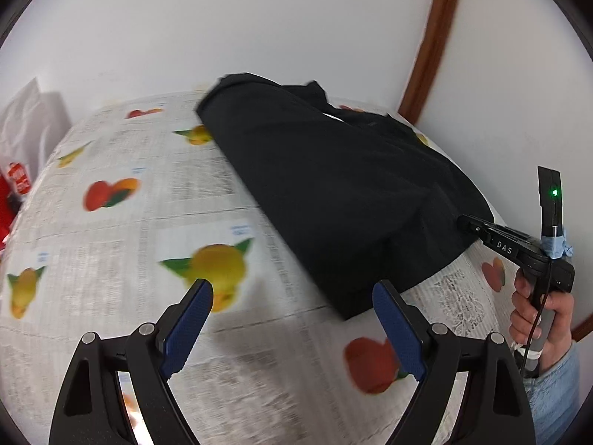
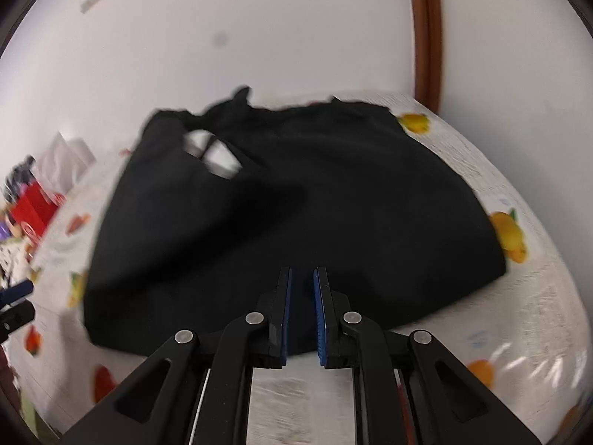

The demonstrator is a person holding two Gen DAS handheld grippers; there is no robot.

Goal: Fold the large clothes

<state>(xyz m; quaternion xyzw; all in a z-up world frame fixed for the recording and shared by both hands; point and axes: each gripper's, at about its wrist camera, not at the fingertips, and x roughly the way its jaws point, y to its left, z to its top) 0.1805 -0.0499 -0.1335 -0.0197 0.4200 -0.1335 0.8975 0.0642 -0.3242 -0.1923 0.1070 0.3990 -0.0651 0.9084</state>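
A black garment (image 1: 333,193) (image 2: 296,204) lies folded on the fruit-print tablecloth (image 1: 129,222) (image 2: 537,315). A white neck label (image 2: 215,155) shows near its far left. My left gripper (image 1: 292,289) is open wide above the cloth, just left of the garment's near corner, with nothing between its blue pads (image 1: 185,330). My right gripper (image 2: 302,285) stands over the garment's near edge with a narrow gap between its pads; no fabric is visibly pinched. In the left wrist view a hand (image 1: 537,319) holds the right gripper (image 1: 465,222) with its tip at the garment's right edge.
A white wall and a brown door frame (image 1: 430,48) (image 2: 426,37) stand behind the table. A red bag (image 1: 16,185) (image 2: 33,204) and a white bag (image 1: 29,118) sit past the table's left end. The left gripper's tip (image 2: 15,304) shows at the left edge.
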